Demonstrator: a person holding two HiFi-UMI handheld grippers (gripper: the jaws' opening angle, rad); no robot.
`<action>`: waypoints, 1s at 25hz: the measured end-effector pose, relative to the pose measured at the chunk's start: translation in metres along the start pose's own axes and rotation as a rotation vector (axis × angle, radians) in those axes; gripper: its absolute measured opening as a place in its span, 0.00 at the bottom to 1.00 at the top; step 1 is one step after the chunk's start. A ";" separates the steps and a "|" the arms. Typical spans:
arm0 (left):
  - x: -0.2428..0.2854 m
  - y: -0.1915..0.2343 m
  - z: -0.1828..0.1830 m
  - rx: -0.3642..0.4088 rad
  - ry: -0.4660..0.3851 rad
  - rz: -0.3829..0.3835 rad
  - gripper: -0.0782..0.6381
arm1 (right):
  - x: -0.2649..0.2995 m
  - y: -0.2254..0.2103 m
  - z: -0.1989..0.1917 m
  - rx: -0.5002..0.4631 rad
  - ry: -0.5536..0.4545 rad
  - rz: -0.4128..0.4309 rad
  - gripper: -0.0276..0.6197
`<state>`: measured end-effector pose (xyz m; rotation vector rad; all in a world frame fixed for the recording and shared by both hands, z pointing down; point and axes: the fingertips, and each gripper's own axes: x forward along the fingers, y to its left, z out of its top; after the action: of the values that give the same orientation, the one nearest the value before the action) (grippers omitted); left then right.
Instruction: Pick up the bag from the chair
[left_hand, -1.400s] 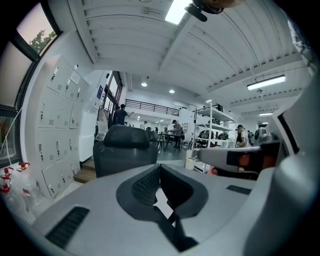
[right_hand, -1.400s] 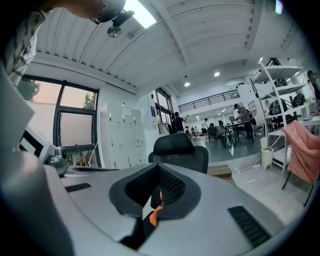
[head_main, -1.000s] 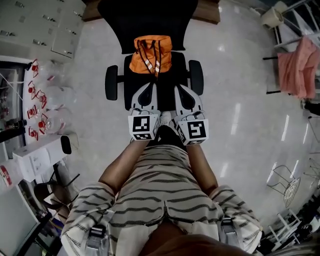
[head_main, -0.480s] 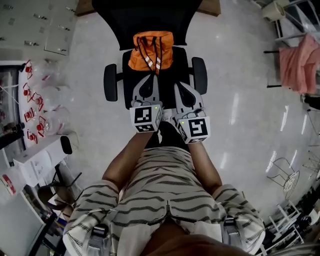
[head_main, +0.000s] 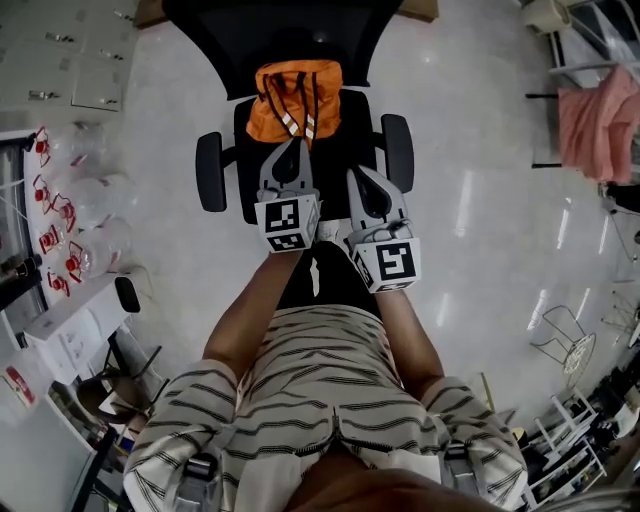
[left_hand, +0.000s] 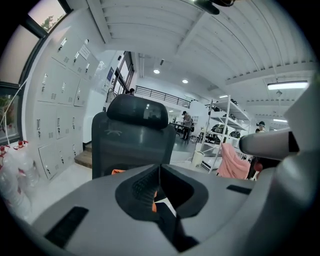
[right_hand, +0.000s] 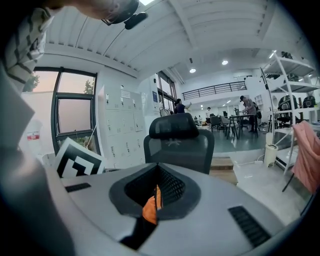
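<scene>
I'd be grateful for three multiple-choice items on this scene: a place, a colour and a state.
1. Where does the bag lie?
A) on the floor
B) on the seat of the chair
C) on a shelf
2. What colour is the bag?
A) blue
B) green
C) orange
3. How do the jaws of the left gripper stand?
A) together, empty
B) wide apart
C) clamped on the bag
Key: 1 B, it sits on the black seat; 2 C, plainly orange; 3 A, the tips meet short of the bag.
</scene>
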<state>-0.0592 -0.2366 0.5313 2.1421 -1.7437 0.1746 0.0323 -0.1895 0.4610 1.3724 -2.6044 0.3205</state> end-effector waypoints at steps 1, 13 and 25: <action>0.005 0.002 -0.004 -0.005 0.011 0.001 0.14 | 0.002 -0.002 -0.002 0.002 0.003 -0.002 0.07; 0.049 0.029 -0.032 -0.008 0.051 -0.011 0.15 | 0.028 -0.002 -0.020 0.036 0.040 -0.014 0.07; 0.082 0.051 -0.064 -0.105 0.099 0.001 0.23 | 0.042 -0.010 -0.037 0.054 0.070 -0.028 0.07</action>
<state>-0.0809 -0.2972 0.6276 2.0240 -1.6609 0.1819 0.0189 -0.2180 0.5089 1.3877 -2.5347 0.4300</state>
